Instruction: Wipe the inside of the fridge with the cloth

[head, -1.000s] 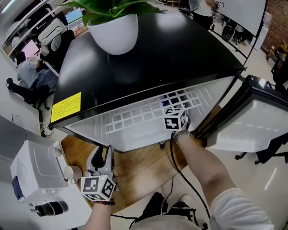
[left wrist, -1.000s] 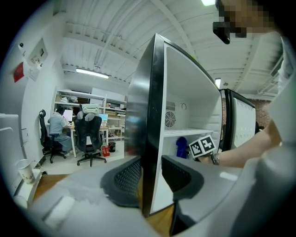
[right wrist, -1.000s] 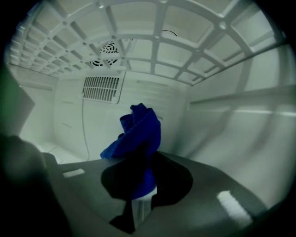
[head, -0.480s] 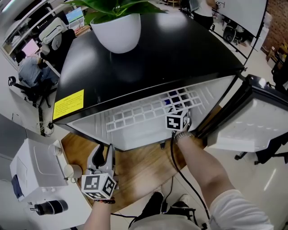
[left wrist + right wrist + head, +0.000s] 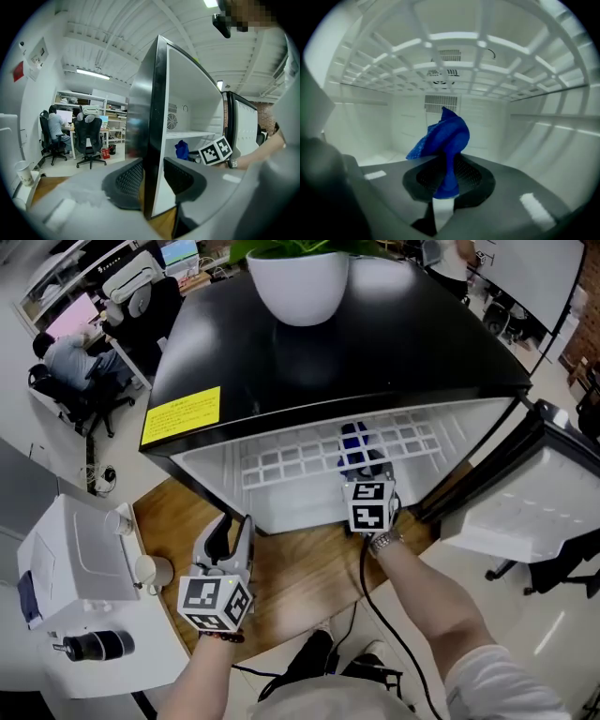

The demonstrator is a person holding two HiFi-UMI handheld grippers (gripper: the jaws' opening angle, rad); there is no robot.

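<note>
Right gripper (image 5: pixel 366 468) pinches blue cloth (image 5: pixel 443 138) inside fridge (image 5: pixel 375 343), ready to wipe; left gripper (image 5: pixel 230 532) parked outside, jaws spread, empty.

At twelve o'clock in the head view stands a white pot (image 5: pixel 298 282) holding a green plant (image 5: pixel 309 247). At ten o'clock a person (image 5: pixel 70 357) sits facing a monitor (image 5: pixel 80 313). At eight o'clock stands a white machine (image 5: pixel 66 563), with a paper cup (image 5: pixel 150 570) just beside it. A black cylinder (image 5: pixel 94 645) lies at seven o'clock. The wooden floor (image 5: pixel 300 568) fills the centre.
</note>
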